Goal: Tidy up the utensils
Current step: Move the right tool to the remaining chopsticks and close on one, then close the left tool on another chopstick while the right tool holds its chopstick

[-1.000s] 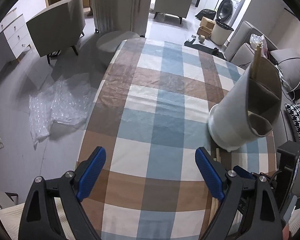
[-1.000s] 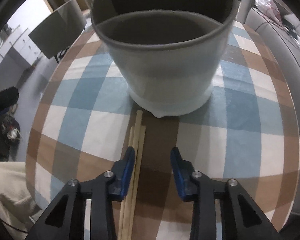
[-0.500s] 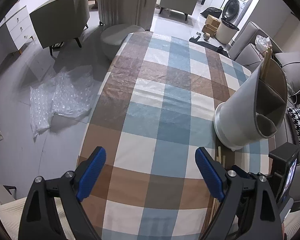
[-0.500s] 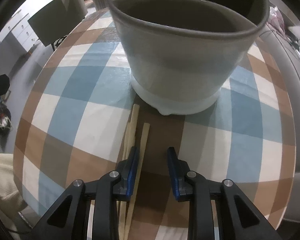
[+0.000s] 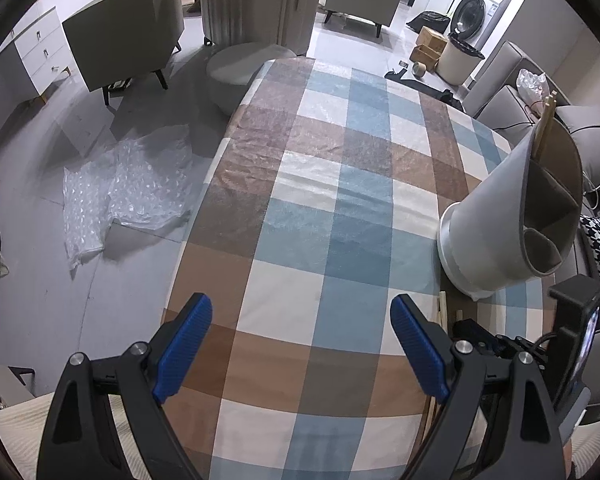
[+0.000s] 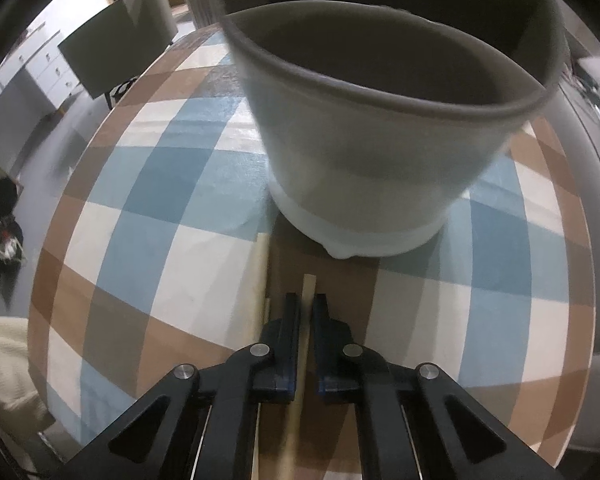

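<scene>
A grey divided utensil holder (image 5: 500,224) stands at the right side of the checked tablecloth, with chopsticks (image 5: 546,118) upright in its far compartment. It fills the top of the right wrist view (image 6: 380,152). My right gripper (image 6: 307,310) is shut on one wooden chopstick (image 6: 306,292) just in front of the holder's base. More chopsticks (image 6: 262,276) lie on the cloth to its left; their tips show in the left wrist view (image 5: 443,308). My left gripper (image 5: 300,320) is wide open and empty above the cloth's near part.
The checked tablecloth (image 5: 332,200) covers the table. Off the table's left edge lie bubble wrap (image 5: 128,184) on the floor, a grey armchair (image 5: 128,40) and a round pouf (image 5: 240,68). A grey sofa (image 5: 580,140) runs along the right side.
My right gripper has closed from partly open onto one chopstick and shifted right; the holder looks nearer. My left gripper stays open and has drawn back slightly.
</scene>
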The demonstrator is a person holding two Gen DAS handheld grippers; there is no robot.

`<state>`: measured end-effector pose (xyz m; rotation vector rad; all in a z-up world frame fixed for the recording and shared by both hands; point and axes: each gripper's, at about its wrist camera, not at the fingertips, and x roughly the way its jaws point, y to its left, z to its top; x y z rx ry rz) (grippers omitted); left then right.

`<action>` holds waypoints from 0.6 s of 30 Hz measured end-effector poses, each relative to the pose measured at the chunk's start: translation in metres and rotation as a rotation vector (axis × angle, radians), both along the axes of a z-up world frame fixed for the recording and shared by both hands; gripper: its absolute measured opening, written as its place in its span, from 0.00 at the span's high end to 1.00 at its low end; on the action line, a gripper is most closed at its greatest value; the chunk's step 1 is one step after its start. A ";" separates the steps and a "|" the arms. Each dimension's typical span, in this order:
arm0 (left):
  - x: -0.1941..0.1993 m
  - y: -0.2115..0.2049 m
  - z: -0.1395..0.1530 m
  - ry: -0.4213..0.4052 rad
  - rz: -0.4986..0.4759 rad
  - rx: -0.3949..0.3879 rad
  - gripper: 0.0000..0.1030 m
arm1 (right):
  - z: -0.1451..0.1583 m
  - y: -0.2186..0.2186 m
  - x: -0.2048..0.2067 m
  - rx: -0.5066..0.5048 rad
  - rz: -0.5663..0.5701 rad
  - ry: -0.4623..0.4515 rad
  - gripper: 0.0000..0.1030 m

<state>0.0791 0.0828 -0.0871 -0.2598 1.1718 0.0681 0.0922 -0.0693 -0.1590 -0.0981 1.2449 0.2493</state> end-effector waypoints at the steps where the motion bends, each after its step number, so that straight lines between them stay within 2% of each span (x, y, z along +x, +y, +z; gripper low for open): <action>1: 0.000 0.000 -0.001 0.007 -0.002 0.000 0.15 | 0.001 -0.004 0.000 0.013 -0.014 -0.001 0.95; 9: 0.000 -0.017 -0.008 0.043 -0.036 0.009 0.15 | 0.014 -0.045 -0.005 0.141 -0.132 -0.007 0.95; 18: -0.002 -0.063 -0.031 0.157 -0.174 0.031 0.15 | 0.023 -0.105 -0.010 0.335 -0.313 0.014 0.95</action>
